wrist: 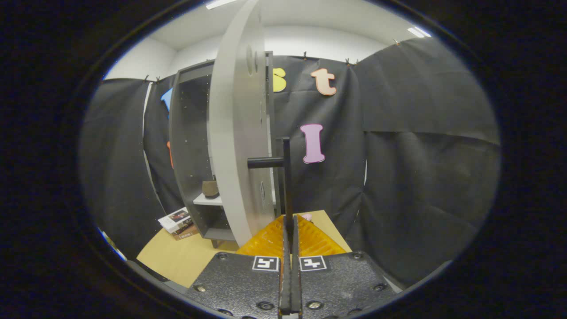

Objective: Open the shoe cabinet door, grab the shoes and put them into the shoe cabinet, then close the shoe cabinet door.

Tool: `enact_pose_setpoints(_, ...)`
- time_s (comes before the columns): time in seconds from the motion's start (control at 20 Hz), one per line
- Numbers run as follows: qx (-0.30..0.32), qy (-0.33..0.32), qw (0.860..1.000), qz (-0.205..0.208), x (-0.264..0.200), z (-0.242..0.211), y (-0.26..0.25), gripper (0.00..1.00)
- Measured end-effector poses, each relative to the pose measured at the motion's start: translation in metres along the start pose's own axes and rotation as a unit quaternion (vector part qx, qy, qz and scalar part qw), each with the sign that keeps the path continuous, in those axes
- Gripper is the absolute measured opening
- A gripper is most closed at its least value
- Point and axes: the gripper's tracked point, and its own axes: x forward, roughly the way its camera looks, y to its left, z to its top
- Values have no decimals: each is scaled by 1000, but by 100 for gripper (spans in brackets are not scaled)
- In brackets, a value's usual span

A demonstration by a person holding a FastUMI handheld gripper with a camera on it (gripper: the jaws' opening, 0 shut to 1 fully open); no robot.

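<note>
Gripper [290,230] fingers are closed down on the black door handle [285,177]: the two orange ribbed fingers [270,239] meet with the handle's vertical bar pinched between them, no visible gap, and the bar rises straight up from the fingertips. A short black standoff joins the bar to the shoe cabinet door [237,133], which sits just left of the fingers. The door is light grey, swung open and seen nearly edge-on, so it looks like a tall curved slab spanning from near the ceiling to the floor level; a few round holes show on its inner face. Behind and to the left of the door is the shoe cabinet [190,150], dark grey carcass, interior open to view. One brown shoe [211,189] sits on a white shelf [207,200] inside the cabinet, partly hidden by the door's edge; cannot tell whether a second shoe is beside it. A lower compartment shows below that shelf, contents too dark to make out. Cabinet stands on a light wooden floor board [186,257]. A stack of booklets or boxes [179,221] lies on the board just left of the cabinet's foot. A small pink object [306,217] shows just beyond the fingertips on the right, too small to identify.
</note>
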Motion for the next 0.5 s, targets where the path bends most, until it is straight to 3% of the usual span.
enact_pose_setpoints(0.5, 13, -4, 1000, 6, -1, -4, 3, 4)
